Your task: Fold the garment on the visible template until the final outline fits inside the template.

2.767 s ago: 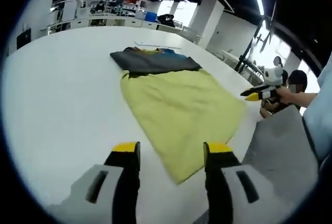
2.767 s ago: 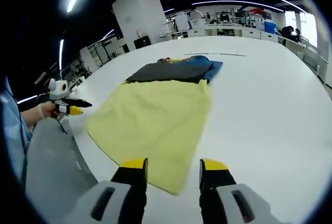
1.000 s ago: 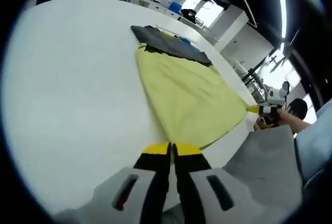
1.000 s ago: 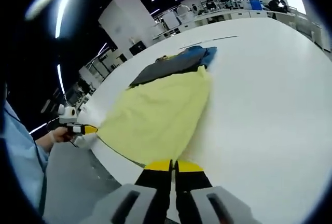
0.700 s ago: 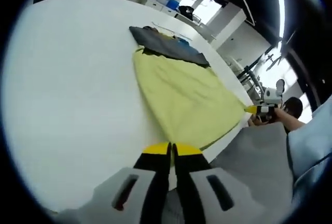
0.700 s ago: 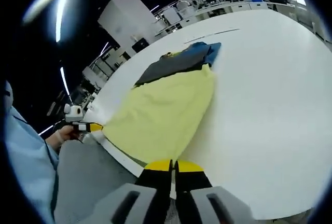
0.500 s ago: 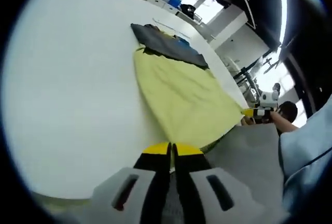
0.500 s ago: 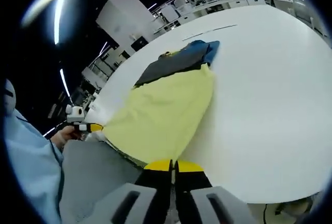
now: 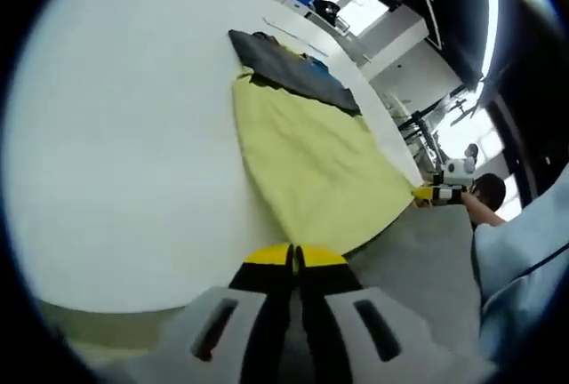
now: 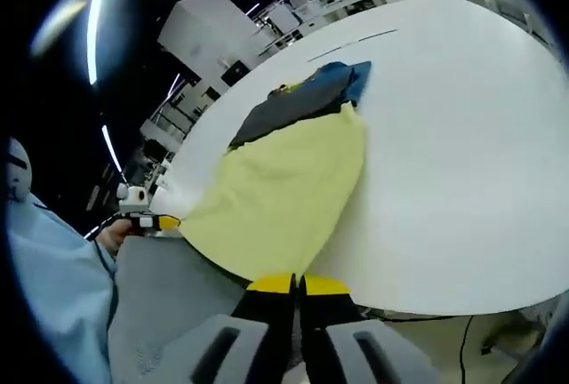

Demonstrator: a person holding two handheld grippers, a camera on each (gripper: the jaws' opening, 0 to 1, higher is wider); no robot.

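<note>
— Left gripper (image 9: 294,255)?
— Jaws pressed together, yellow tips touching, pointing ahead from the near edge. Seen again from the right gripper view at far left (image 10: 158,221), held in a hand (image 10: 116,236), tip aimed right.
— Right gripper (image 10: 298,284)?
— Same: jaws closed tight, tips meeting, no gap. Visible in the left gripper view at far right (image 9: 431,193), gripped by a hand (image 9: 471,207), tip aimed left.
— Rest of the body?
— Light blue sleeve (image 9: 520,264) at the right; grey lap (image 10: 164,308) low between both.
</note>
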